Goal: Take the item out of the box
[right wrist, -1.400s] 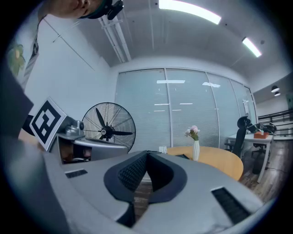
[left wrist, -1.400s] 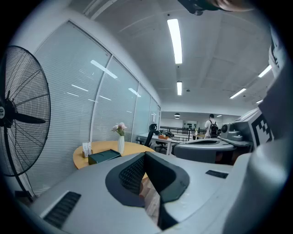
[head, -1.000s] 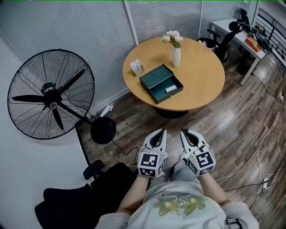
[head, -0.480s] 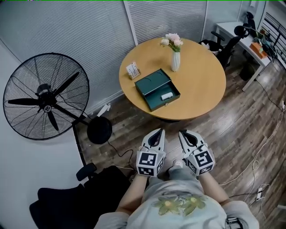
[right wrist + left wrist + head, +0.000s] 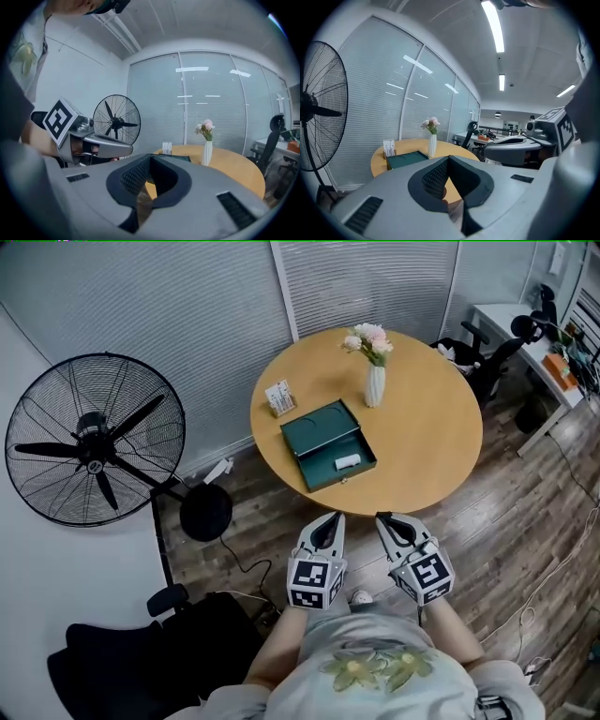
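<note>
Approach stage; nothing touched yet.

- Left gripper (image 5: 329, 519): fingers pressed together, nothing between them. Right gripper (image 5: 387, 518): the same, tips meeting, empty. They are held side by side, close to the body and pointing slightly downward toward the round table (image 5: 427, 432).
- Green box (image 5: 314, 439) lies open on the near part of the table, ahead of both sets of fingers and well apart from them. Strip of floor and the table edge are between.
- Item: small white oblong object (image 5: 346, 462) on the box floor, toward the near-right corner. Too small to identify further.
- Key relation: the item lies straight ahead of the gap between the two grippers, a little closer to the left fingers' line than the right's. Its long axis runs roughly crosswise to the way the fingers point, along the box's longer side. I judge either hand could take it, with the left marginally nearer. The fingers must spread before any pinch.
- Also ahead: white vase of flowers (image 5: 375, 382) beyond the box on the right-finger side, card stand (image 5: 280, 397) beyond it on the left-finger side. Pedestal fan (image 5: 94, 451) is far off to the left.

Change from a second ago: table and box now sit closer to the fingertips, so the person has stepped in. Fingers are closed then as now.
</note>
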Demonstrator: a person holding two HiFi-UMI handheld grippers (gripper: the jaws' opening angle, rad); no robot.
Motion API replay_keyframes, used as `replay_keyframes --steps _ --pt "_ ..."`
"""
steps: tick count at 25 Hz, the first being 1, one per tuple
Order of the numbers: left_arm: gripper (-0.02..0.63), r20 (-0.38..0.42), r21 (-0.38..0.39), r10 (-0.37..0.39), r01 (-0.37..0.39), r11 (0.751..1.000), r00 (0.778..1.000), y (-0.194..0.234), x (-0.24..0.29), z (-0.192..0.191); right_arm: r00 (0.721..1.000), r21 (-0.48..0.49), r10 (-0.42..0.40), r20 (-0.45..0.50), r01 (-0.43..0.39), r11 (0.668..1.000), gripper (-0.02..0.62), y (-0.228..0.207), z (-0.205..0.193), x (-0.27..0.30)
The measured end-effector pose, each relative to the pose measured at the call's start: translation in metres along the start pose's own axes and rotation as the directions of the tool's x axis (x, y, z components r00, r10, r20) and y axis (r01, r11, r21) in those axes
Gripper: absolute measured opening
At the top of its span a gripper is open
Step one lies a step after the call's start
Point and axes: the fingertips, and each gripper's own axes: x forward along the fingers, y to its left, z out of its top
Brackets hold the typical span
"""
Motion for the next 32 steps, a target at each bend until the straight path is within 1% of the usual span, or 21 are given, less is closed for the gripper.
replay_keyframes --steps 3,7,11,16,20,24,28,32 --pt "0.002 -0.026 0.002 0.005 -0.005 1.0 1.0 0.013 0.015 -0.001 1.0 0.008 0.002 -0.002 -0.002 1.0 0.005 -0.016 0.001 0.019" --pt "0.002 -0.044 -0.008 0.006 -0.006 1.0 0.999 0.045 0.041 0.004 1.0 0.026 -0.008 -0.001 0.008 1.0 0.005 -0.037 0.004 0.056" --pt "0.002 -0.054 0.01 -0.016 0.017 1.0 0.998 0.084 0.068 0.022 0.999 0.038 -0.038 -0.004 0.038 0.999 0.005 -0.057 0.014 0.098" --pt "0.002 -0.063 0.015 -0.04 0.041 0.999 0.997 0.129 0.096 0.039 0.996 0.037 -0.086 -0.008 0.086 0.996 0.005 -0.082 0.028 0.143" --pt "0.002 -0.072 -0.002 -0.054 0.054 0.999 0.996 0.159 0.11 0.041 0.991 0.006 -0.131 -0.006 0.131 0.991 0.005 -0.095 0.038 0.17" --pt "0.002 -0.081 -0.011 -0.08 0.079 0.997 0.993 0.185 0.124 0.041 0.987 -0.024 -0.158 -0.029 0.157 0.987 0.005 -0.104 0.042 0.197" --pt "0.002 -0.082 -0.011 -0.118 0.118 0.993 0.99 0.205 0.135 0.045 0.982 -0.057 -0.18 -0.06 0.177 0.983 0.005 -0.107 0.044 0.218" --pt "0.002 -0.079 -0.015 -0.148 0.148 0.989 0.986 0.219 0.144 0.046 0.976 -0.069 -0.2 -0.085 0.195 0.978 0.006 -0.112 0.04 0.235"
